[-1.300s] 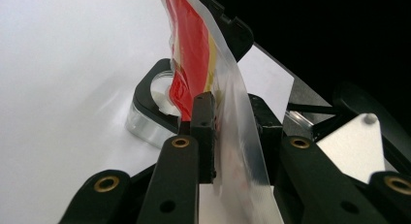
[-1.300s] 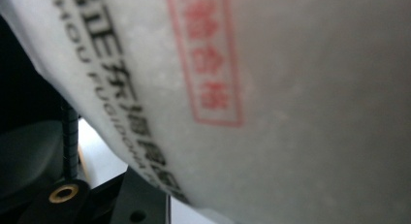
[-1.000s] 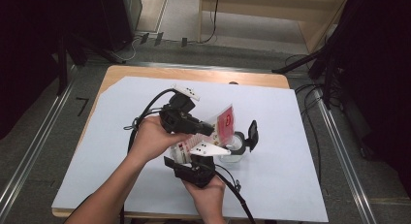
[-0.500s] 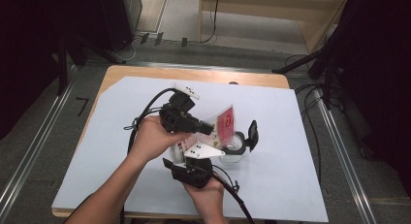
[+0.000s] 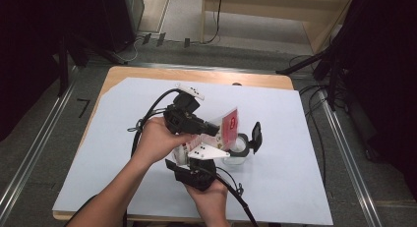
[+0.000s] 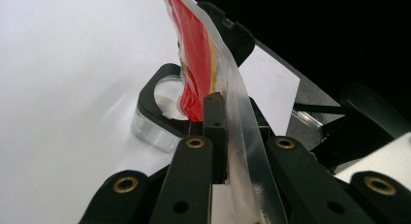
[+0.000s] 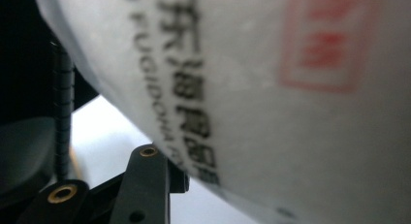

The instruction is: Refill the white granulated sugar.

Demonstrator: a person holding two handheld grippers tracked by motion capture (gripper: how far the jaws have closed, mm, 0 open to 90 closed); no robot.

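A clear packet with a red panel (image 5: 229, 126) hangs tilted over a small clear jar (image 5: 239, 151) whose black lid (image 5: 256, 134) is flipped open. My left gripper (image 5: 216, 131) is shut on the packet's clear edge. In the left gripper view the film (image 6: 194, 54) runs between the jaws of the left gripper (image 6: 232, 107), and the jar (image 6: 155, 132) lies just beyond. My right gripper (image 5: 199, 160) sits below the left hand and points up at the packet's lower end. In the right gripper view the white printed packet (image 7: 271, 88) presses against the one visible jaw of the right gripper (image 7: 203, 185).
A white sheet (image 5: 305, 138) covers the wooden table (image 5: 147, 72). Black cables (image 5: 147, 114) loop from the left gripper across the sheet, and another trails off the near edge. Metal rails and dark stands flank the table.
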